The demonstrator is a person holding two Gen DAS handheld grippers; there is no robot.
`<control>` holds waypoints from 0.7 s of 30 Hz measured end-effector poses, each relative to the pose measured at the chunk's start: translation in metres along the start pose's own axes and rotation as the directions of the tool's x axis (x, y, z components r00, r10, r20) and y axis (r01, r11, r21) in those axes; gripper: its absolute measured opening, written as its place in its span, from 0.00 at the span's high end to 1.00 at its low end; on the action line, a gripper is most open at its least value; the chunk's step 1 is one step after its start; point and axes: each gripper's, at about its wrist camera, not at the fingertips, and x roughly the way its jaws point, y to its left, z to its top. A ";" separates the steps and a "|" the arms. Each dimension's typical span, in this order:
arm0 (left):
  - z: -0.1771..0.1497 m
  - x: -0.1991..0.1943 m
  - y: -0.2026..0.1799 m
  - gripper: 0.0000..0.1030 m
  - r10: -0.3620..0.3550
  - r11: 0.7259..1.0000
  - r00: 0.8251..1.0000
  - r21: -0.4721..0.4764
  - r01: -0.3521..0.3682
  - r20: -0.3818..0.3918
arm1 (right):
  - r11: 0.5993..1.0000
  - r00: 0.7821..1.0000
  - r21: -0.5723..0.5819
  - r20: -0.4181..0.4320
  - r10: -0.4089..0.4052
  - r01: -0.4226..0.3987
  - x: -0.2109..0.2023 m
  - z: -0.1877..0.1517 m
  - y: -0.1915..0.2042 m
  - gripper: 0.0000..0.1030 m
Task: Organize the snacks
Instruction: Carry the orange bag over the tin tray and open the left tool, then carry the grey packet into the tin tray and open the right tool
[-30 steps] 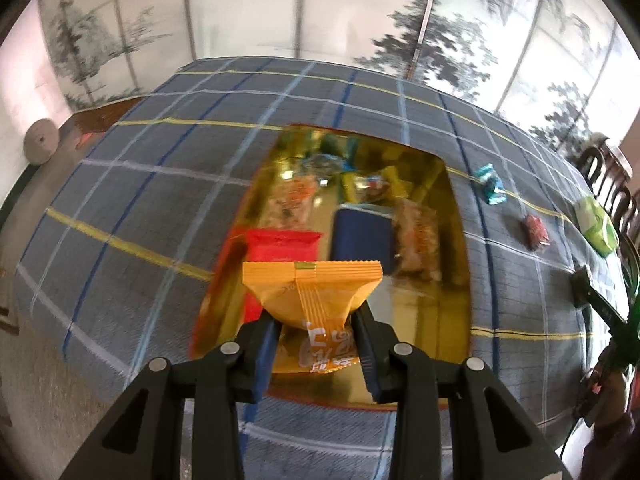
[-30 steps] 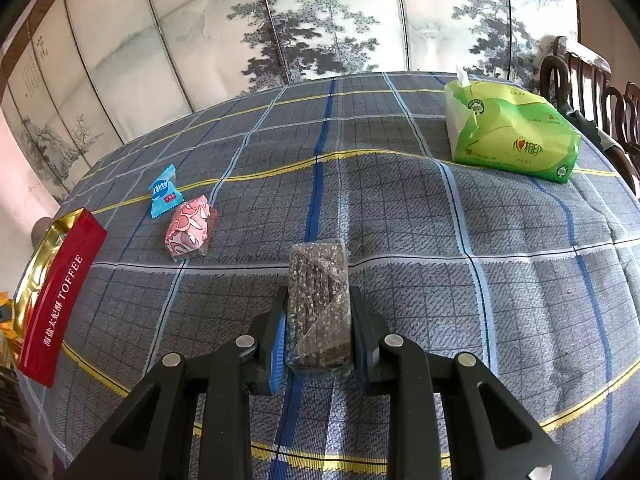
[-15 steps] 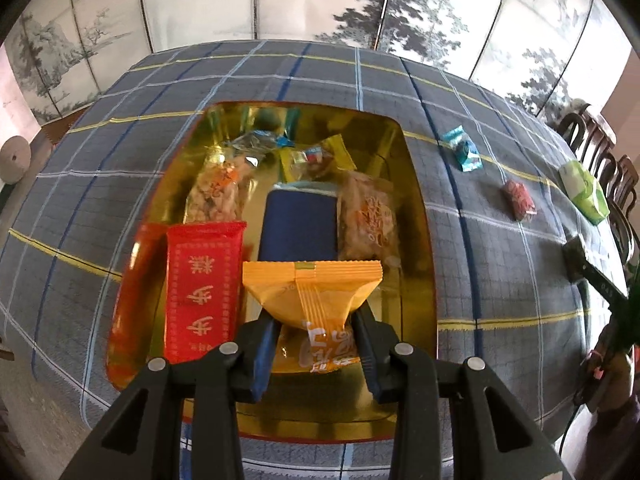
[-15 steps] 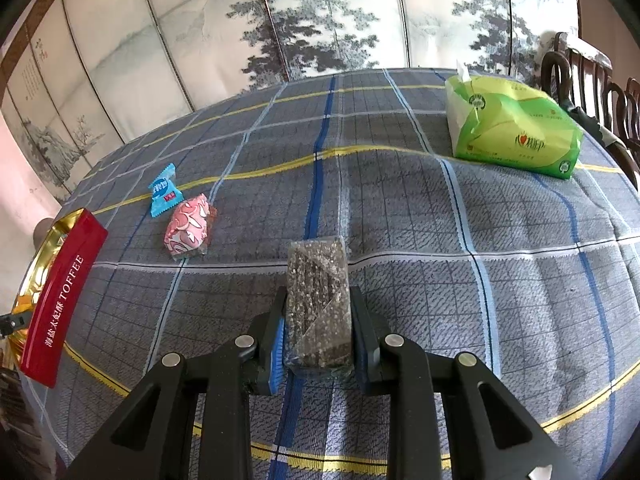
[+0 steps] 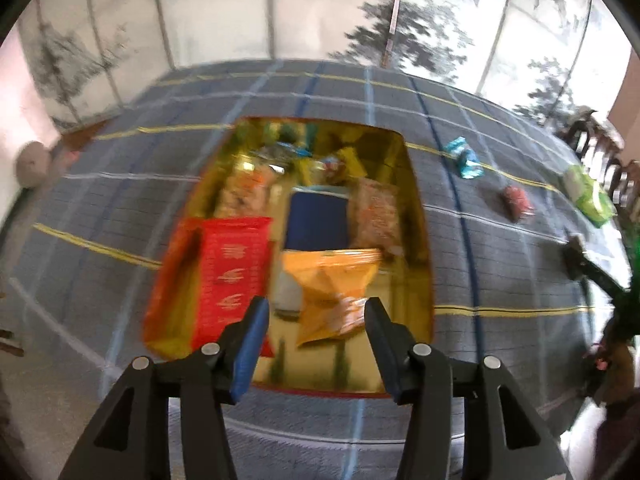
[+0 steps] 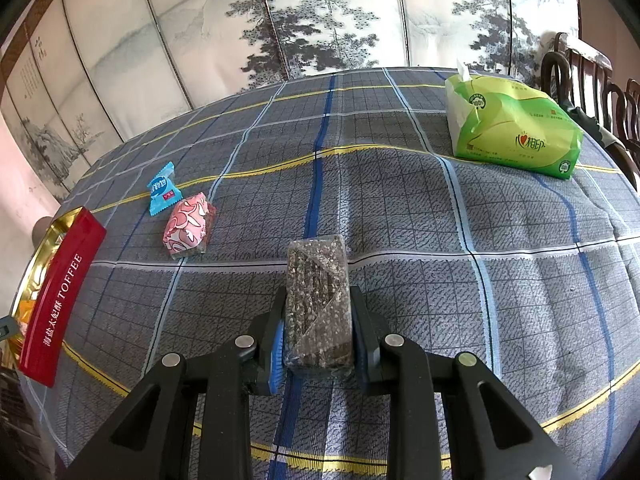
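In the left wrist view my left gripper (image 5: 314, 312) is open above the near end of the gold tin tray (image 5: 420, 240). An orange snack packet (image 5: 330, 284) lies loose between and beyond the fingers, in the tray beside a red packet (image 5: 232, 264) and a blue packet (image 5: 316, 220). In the right wrist view my right gripper (image 6: 318, 320) is shut on a clear-wrapped dark seed bar (image 6: 318, 292) just above the checked cloth. A pink candy (image 6: 188, 226) and a blue candy (image 6: 162, 192) lie to the left.
A green tissue pack (image 6: 516, 132) sits at the far right of the table. The tray's red TOFFEE wall (image 6: 60, 296) is at the left edge. Wooden chairs (image 6: 592, 76) stand behind the table on the right. A painted folding screen (image 6: 320, 16) backs the table.
My left gripper has opened and let go of the orange packet, which now lies in the tray. The right gripper has stayed still, holding the seed bar.
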 end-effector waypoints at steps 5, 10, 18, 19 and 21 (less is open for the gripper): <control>-0.014 -0.015 0.000 0.51 0.094 0.996 0.993 0.000 -0.094 0.075 | 1.000 1.000 0.000 0.000 -0.001 0.001 0.000 -0.001 0.000 0.76; -0.020 -0.017 0.005 0.51 0.122 0.993 0.990 -0.010 -0.122 0.069 | 1.000 1.000 -0.012 -0.002 -0.012 0.012 0.001 -0.002 0.002 0.76; -0.029 -0.027 0.015 0.51 0.146 0.989 0.984 -0.028 -0.144 0.105 | 0.997 0.999 -0.073 -0.010 -0.030 0.029 0.000 -0.004 0.015 0.77; -0.030 -0.028 0.016 0.50 0.150 0.989 0.983 -0.026 -0.148 0.107 | 0.997 1.000 -0.069 -0.012 -0.025 0.024 -0.001 -0.005 0.016 0.77; -0.031 -0.028 0.018 0.48 0.157 0.988 0.982 -0.024 -0.155 0.103 | 0.998 1.000 -0.055 -0.015 -0.009 0.009 -0.003 -0.006 0.018 0.77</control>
